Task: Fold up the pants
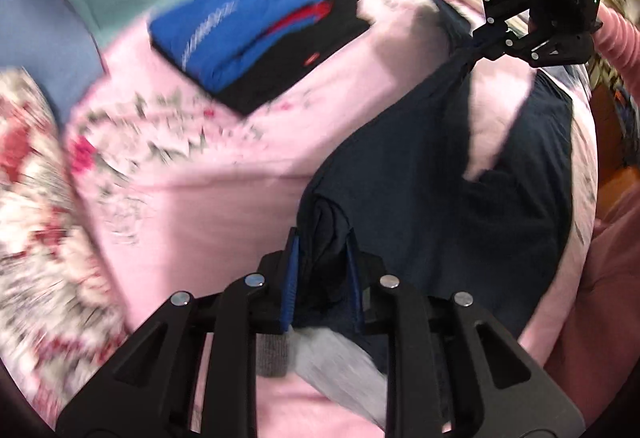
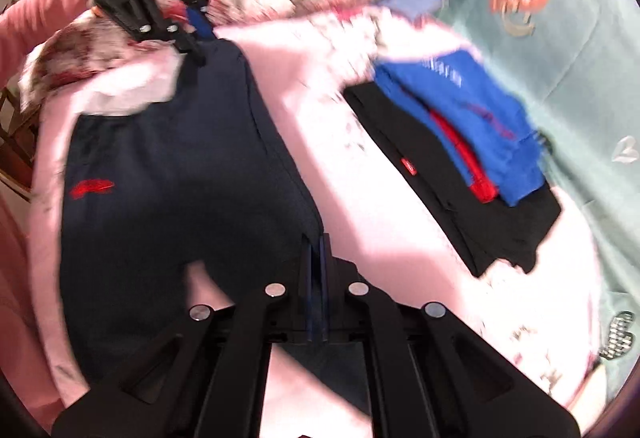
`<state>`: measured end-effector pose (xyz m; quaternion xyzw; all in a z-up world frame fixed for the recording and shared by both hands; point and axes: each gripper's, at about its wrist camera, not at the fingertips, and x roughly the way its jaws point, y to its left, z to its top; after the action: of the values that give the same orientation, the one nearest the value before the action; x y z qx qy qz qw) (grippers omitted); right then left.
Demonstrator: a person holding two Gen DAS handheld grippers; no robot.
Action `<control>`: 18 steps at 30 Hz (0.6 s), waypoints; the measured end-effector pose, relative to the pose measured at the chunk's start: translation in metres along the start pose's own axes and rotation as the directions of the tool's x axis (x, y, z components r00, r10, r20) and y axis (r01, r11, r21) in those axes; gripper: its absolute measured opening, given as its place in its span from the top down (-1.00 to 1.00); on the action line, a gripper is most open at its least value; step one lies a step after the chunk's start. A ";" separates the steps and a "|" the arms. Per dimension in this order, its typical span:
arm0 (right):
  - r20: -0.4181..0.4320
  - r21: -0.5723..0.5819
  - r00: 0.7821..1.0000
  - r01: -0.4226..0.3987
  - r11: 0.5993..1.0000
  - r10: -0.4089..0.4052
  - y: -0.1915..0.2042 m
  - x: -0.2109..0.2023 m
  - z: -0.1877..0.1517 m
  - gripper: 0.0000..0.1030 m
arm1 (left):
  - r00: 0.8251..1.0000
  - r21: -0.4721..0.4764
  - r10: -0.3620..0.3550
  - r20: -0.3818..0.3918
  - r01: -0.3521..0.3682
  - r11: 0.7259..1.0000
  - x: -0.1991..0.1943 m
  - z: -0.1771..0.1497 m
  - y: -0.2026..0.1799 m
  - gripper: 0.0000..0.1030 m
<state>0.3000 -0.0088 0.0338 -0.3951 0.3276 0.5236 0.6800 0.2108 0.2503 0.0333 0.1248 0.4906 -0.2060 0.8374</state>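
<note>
Navy pants (image 2: 172, 178) lie stretched across the pink bedspread (image 1: 224, 166), and we hold them at two ends: the left gripper (image 1: 322, 258) has its jaws clamped on a bunched edge, the right gripper (image 2: 316, 262) is pinched tight on another edge. To fold well, we should keep the cloth taut and level, moving both ends together so edges meet squarely. We count one pair being folded, two grippers, and one pile of folded clothes (image 1: 256, 34) near it.

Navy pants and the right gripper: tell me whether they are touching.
Touching. The right wrist view shows the right gripper with its jaws shut on an edge of the navy pants; the left wrist view shows fabric hanging from it.
</note>
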 end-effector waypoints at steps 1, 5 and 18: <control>0.018 -0.026 1.000 0.021 0.999 -0.021 0.024 -0.021 -0.008 0.94 | 0.999 0.040 0.031 0.023 -0.032 0.999 -0.018 -0.010 -0.021 0.58; 0.060 -0.106 0.997 0.045 0.993 -0.039 0.109 -0.046 -0.030 0.94 | 0.993 0.132 0.102 0.060 -0.110 0.985 -0.048 -0.061 -0.094 0.58; 0.048 -0.057 0.999 -0.001 0.998 0.004 0.210 0.011 -0.101 0.77 | 0.975 0.087 0.221 0.021 -0.222 0.971 -0.003 -0.166 -0.161 0.35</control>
<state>0.0950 -0.0636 -0.0645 -0.4012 0.2966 0.5428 0.6756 0.0060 0.1770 -0.0458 0.2148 0.4593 -0.1335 0.8515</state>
